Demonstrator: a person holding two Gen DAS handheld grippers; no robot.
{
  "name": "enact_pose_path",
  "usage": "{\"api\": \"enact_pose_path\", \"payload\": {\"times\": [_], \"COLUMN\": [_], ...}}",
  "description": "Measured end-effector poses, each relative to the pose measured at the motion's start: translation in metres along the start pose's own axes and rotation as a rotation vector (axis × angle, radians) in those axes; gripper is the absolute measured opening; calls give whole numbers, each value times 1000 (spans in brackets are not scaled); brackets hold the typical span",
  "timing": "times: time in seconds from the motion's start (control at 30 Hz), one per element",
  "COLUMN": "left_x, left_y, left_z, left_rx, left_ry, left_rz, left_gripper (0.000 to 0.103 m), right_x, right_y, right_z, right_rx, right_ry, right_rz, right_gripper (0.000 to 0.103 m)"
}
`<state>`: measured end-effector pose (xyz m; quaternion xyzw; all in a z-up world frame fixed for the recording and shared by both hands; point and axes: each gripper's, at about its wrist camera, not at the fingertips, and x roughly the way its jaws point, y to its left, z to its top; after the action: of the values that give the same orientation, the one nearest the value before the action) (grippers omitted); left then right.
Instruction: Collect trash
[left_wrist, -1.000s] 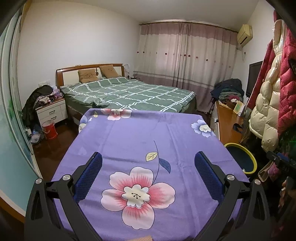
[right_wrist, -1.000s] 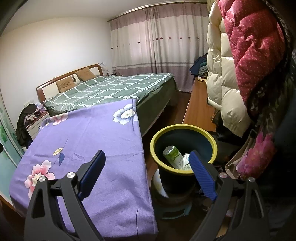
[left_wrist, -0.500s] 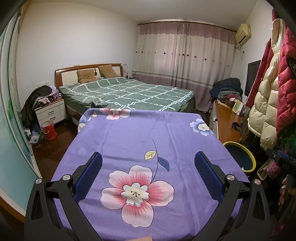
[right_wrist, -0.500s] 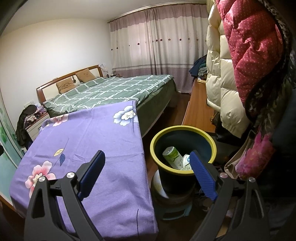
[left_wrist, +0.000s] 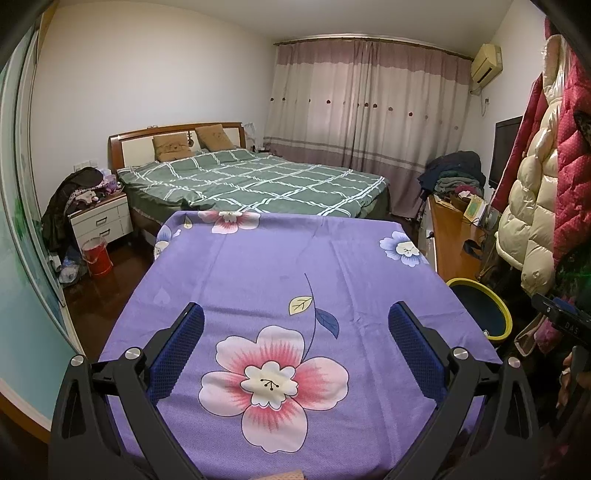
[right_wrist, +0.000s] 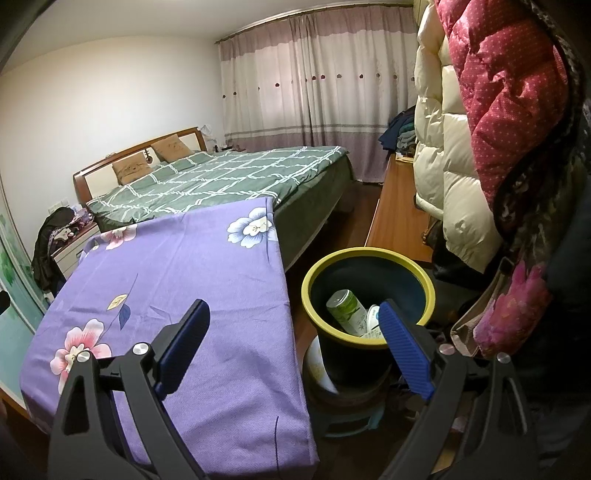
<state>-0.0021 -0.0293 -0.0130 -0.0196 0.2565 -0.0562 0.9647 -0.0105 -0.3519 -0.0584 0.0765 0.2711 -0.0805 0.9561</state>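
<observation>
In the right wrist view a dark bin with a yellow rim stands in the lower centre-right of the frame, just beside the edge of the purple flowered cloth. Inside it a green and white can leans tilted against the wall, and a white printed container sits beside it, partly covered by the right gripper's blue pad; its label is too small to read. The bin rests on something pale and round, and what is beneath that is in shadow and hard to make out. The right gripper is spread wide and holds nothing, one finger over the cloth, the other over the bin's near rim. In the left wrist view the left gripper is likewise spread wide and empty, above a large pink flower printed on the cloth. There the bin shows only as a part at the right edge, its contents hidden. A red bucket stands on the dark floor at mid left, its inside not visible. Beyond the cloth lies a bed with a green checked cover, closed curtains behind it, and padded coats hanging at the right.
</observation>
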Motion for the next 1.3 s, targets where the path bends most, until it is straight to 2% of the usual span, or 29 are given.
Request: {"api": "enact_pose_path", "payload": {"times": [1.3], "left_x": [27], "left_y": [3], "left_z": [-8], "left_rx": [-9], "left_ry": [45], "left_rz": [9], "left_gripper": [98], "right_x": [10], "right_y": [7], "right_z": [-5], "right_rx": [-13], "right_ry": [28], "right_rz": [6], "right_gripper": [88]}}
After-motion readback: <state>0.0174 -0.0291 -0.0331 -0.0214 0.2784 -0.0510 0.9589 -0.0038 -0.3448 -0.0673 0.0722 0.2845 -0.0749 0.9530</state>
